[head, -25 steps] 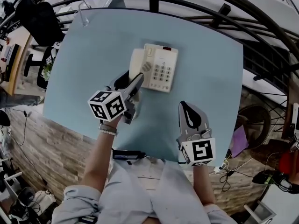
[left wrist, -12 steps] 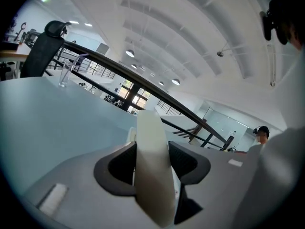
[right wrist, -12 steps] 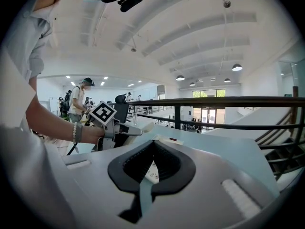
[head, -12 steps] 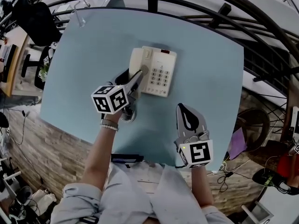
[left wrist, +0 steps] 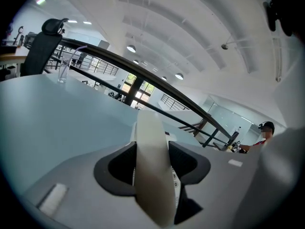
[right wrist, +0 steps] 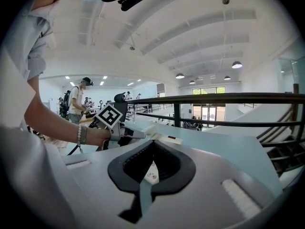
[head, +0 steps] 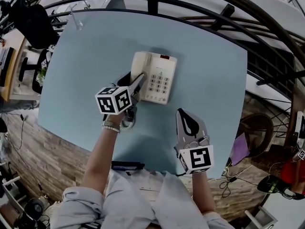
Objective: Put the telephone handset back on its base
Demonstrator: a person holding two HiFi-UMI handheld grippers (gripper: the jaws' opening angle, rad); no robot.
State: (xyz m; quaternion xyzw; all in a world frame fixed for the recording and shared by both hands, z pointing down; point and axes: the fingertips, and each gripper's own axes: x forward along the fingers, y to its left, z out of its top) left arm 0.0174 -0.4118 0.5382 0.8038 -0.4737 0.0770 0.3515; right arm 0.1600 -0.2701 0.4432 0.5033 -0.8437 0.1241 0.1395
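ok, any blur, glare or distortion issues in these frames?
Head view: strong fisheye, the railing bows; the table is evenly lit, no glare. Left gripper view: the handset between the jaws is soft, too close to focus. Right gripper view: background sharp, dark vignette at corners.

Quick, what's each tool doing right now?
Left tool: closed on the telephone handset.
Right tool: closed, holding nothing.

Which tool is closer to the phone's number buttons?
Left. The left tool grips the handset right beside the number buttons; the right tool hangs shut over the table, nearer the person.
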